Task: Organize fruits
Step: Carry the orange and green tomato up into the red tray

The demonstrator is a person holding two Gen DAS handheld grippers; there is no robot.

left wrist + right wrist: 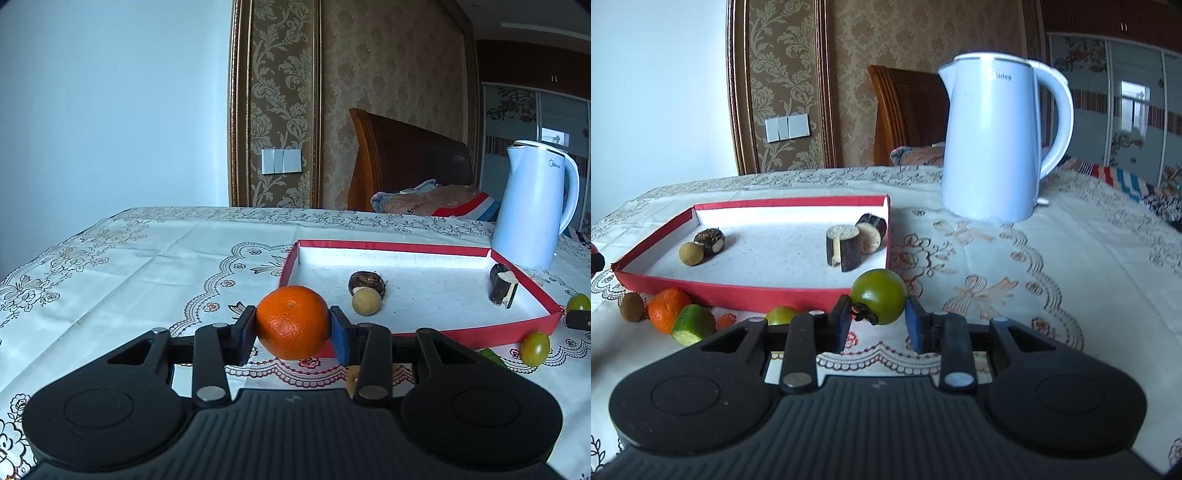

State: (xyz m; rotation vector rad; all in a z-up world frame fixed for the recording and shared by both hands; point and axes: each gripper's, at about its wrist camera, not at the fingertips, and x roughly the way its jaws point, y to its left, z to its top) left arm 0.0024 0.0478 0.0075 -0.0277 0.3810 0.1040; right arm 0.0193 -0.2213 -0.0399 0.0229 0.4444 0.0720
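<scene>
Orange (293,322) — round, dimpled — clamped between jaws.

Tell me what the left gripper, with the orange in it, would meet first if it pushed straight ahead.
Most likely the near wall of the red tray, just beyond the orange held in the left gripper. The gripper looks slightly raised, so it might clear the wall; depth is unclear.

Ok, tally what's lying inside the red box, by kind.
Inside the red box:
dark cane pieces: 2
round tan fruit: 1
dark brown bulb: 1
Total: 4
</scene>
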